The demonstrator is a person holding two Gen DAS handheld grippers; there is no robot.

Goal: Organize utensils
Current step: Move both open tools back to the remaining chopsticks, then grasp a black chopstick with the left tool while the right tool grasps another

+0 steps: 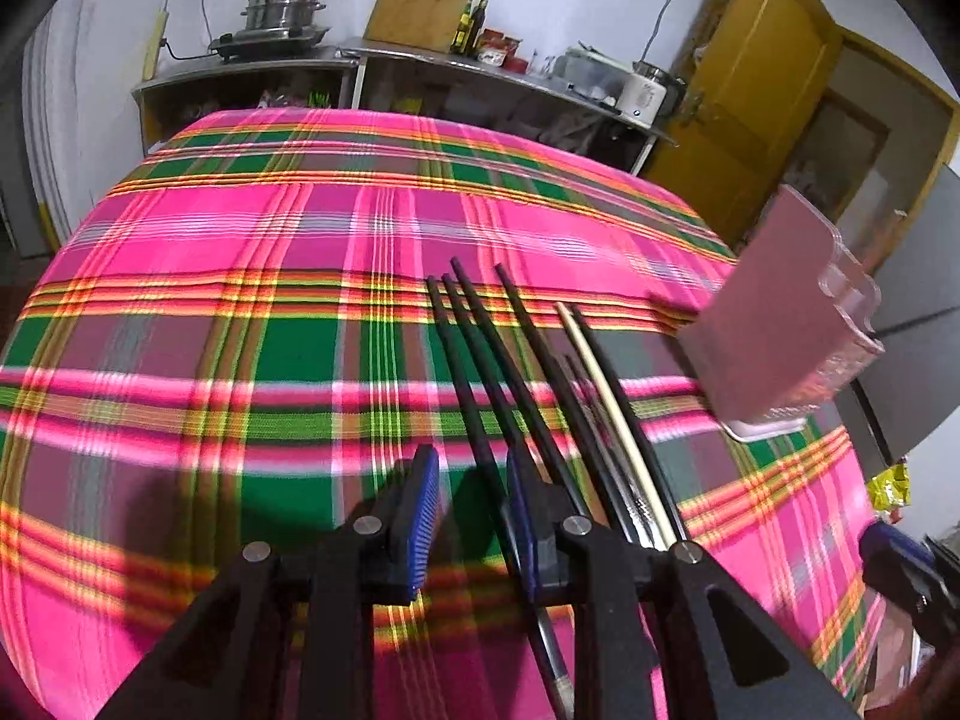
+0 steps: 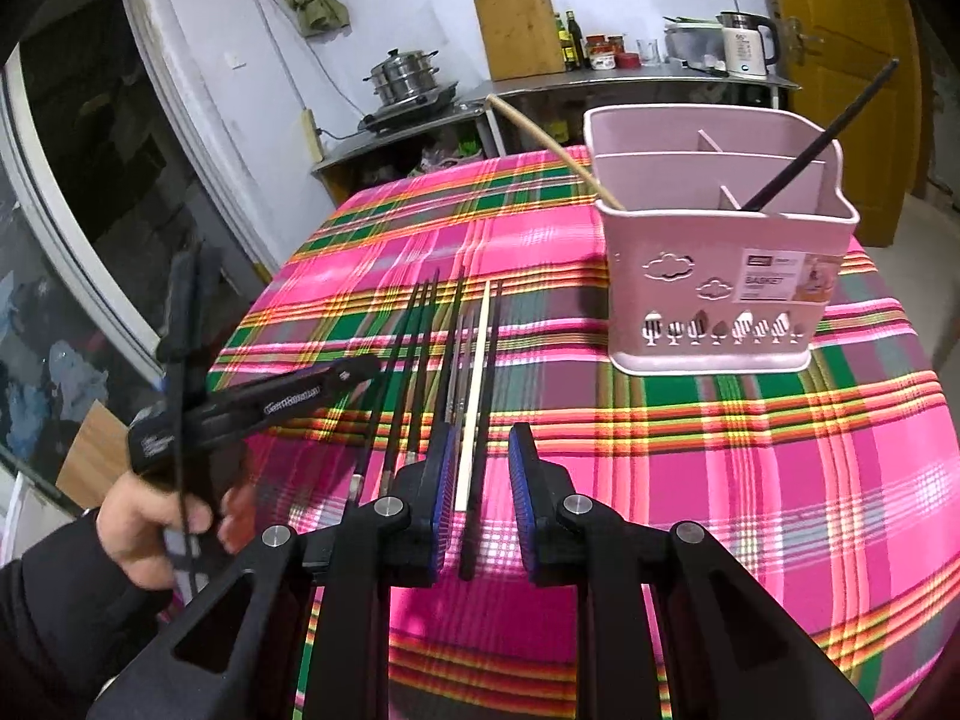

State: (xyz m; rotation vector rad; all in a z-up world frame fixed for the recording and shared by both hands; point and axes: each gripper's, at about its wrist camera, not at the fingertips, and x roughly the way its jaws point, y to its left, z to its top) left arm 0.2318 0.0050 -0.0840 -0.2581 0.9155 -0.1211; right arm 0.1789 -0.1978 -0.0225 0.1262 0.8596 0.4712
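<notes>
Lying packed together near the tabletop's front edge, chopsticks (image 2: pixel 462 372) could be scattered or double-gripped by the right gripper (image 2: pixel 480 516); both grippers' jaws gape empty, left gripper (image 1: pixel 468 516) included.

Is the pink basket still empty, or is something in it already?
Not empty: the pink basket holds one black chopstick and one pale chopstick, both leaning out.

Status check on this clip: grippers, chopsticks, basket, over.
Left gripper open, empty. Right gripper open, empty, over the loose chopsticks on the tablecloth. Pink basket upright, one black and one pale chopstick inside. Nothing in the way.
</notes>
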